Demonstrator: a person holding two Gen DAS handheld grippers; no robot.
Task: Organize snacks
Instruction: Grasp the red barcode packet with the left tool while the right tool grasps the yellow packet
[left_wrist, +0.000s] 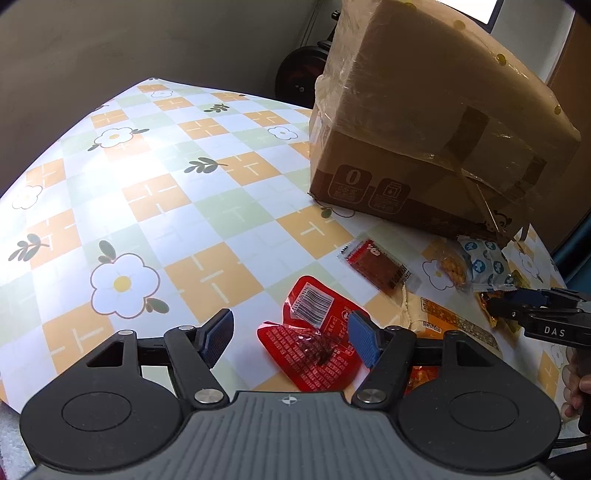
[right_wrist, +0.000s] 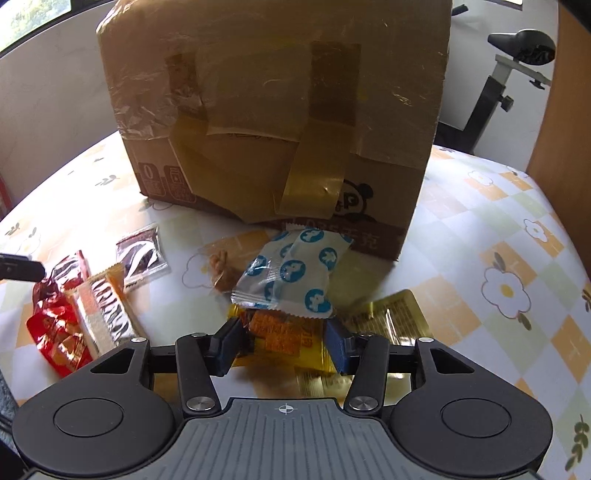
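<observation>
Below, two pairs of tongs are shown over a floral desk (left_wrist: 155, 192) strewn with snack packets before a taped cardboard box (right_wrist: 280, 110). The left tongs (left_wrist: 291, 338) are held apart and empty, with a crumpled red packet (left_wrist: 314, 343) lying just ahead between the pads, its long axis judged to run roughly along the reach. The right tongs (right_wrist: 282, 345) are likewise held apart, straddling an orange packet (right_wrist: 280, 334) that is not visibly gripped, with a blue-spotted white packet (right_wrist: 291, 273) just beyond; each packet is judged nearest its own hand.
</observation>
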